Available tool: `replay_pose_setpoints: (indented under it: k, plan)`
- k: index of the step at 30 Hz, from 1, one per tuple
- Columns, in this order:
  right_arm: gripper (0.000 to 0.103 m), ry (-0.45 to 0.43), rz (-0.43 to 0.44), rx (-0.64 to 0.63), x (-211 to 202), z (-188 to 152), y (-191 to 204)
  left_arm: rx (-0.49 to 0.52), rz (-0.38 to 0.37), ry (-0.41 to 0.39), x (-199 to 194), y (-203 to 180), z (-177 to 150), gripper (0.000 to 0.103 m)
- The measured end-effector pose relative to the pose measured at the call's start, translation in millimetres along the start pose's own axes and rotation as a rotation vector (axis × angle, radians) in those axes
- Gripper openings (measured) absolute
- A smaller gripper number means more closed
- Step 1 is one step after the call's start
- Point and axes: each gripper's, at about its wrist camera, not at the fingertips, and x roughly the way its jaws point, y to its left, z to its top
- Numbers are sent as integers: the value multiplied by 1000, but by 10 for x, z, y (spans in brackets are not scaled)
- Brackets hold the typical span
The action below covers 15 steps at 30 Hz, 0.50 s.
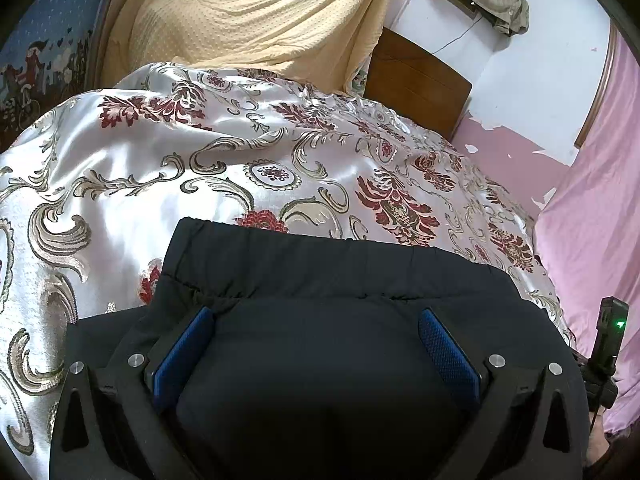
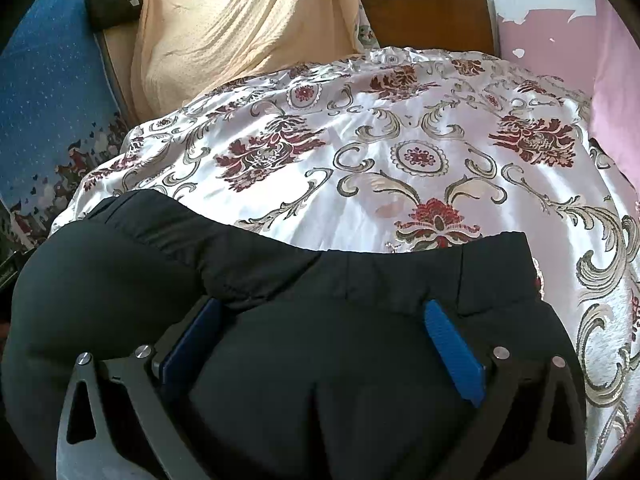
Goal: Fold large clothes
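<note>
A large black padded garment [image 1: 320, 280] lies on a shiny floral bedspread [image 1: 160, 160], its gathered edge toward the far side. My left gripper [image 1: 316, 320] is open, its blue pads [image 1: 188, 344] wide apart over the black fabric. In the right wrist view the same black garment [image 2: 280, 280] fills the lower half, on the bedspread [image 2: 400, 120]. My right gripper [image 2: 324, 316] is open too, blue pads [image 2: 452, 352] spread over the fabric. Nothing is pinched between either pair of fingers.
A cream blanket [image 1: 260, 12] is heaped at the head of the bed by a wooden headboard [image 1: 416, 80]. A pink wall [image 1: 592, 200] runs along the right. A blue patterned cloth [image 2: 48, 112] and a black bag [image 2: 112, 0] are at the left.
</note>
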Motion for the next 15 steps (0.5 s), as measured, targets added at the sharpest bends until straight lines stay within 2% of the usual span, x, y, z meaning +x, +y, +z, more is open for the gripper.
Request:
replay_pose_setpoints:
  k: [15]
  plan:
    - [100, 2, 2, 2, 8, -4, -8, -1, -3, 1, 11, 12, -11, 103]
